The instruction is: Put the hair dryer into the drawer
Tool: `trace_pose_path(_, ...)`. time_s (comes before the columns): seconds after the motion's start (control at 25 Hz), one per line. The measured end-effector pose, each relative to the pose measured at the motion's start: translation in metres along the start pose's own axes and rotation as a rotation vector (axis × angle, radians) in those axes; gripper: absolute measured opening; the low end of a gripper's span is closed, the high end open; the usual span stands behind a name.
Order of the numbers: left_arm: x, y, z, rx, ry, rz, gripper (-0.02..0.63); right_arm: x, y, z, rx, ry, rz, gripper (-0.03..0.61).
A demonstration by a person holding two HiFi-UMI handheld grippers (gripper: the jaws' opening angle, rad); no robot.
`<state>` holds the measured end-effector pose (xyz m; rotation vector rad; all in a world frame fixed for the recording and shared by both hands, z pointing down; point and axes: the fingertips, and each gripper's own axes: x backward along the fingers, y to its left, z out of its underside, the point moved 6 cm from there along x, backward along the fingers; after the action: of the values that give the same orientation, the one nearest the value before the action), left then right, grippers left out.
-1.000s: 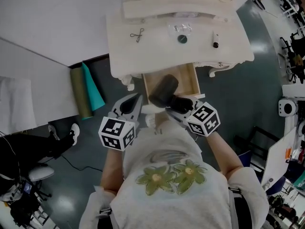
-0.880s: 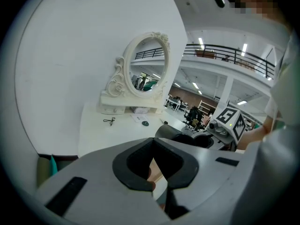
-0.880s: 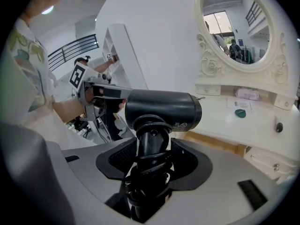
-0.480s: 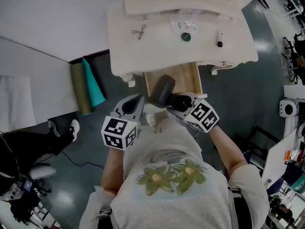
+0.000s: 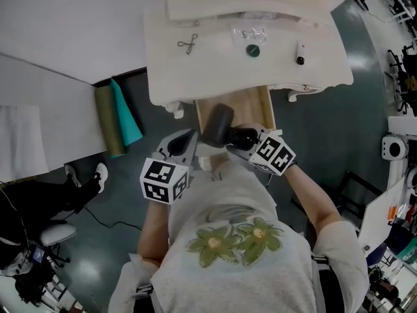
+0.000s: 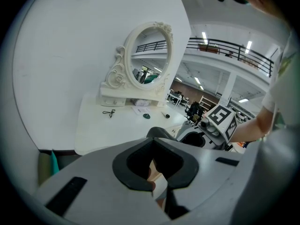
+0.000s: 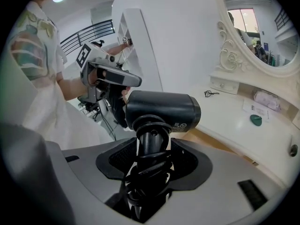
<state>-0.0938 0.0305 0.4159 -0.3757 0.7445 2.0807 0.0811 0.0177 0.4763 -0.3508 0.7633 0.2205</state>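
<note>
Gripped the black hair dryer (image 7: 161, 109) by its handle in the right gripper (image 7: 150, 161), jaws clamped, over the open drawer (image 5: 253, 106). Held the left gripper (image 6: 153, 171) alongside, jaws together on nothing.

I read this as a staged bedroom corner set up inside a big lab or work hall, not a real home. Ahead of my left gripper (image 5: 184, 139) stands a white dressing table (image 5: 195, 77) with an ornate oval mirror (image 6: 147, 55), backed only by a plain white partition (image 5: 65, 25). To that gripper's right the hall opens up, with a mezzanine railing (image 6: 234, 48), strip lights (image 6: 205, 35) on a high ceiling and black office chairs (image 6: 194, 109). The floor (image 5: 339, 129) is dark and glossy. Two rolled mats (image 5: 117, 119) lie to the gripper's left. Well to the right of my right gripper (image 5: 240, 137) sits a white unit (image 5: 393, 147), possibly a camera head.
</note>
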Motion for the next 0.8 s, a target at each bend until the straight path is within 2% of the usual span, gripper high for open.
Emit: trace_pose_path(0.8, -0.018, 0.005, 0.002, 0.022, 0.04, 0.004, 0.009, -0.022, -0.026, 0.015, 0.048, 0.085, -0.041, 0.233)
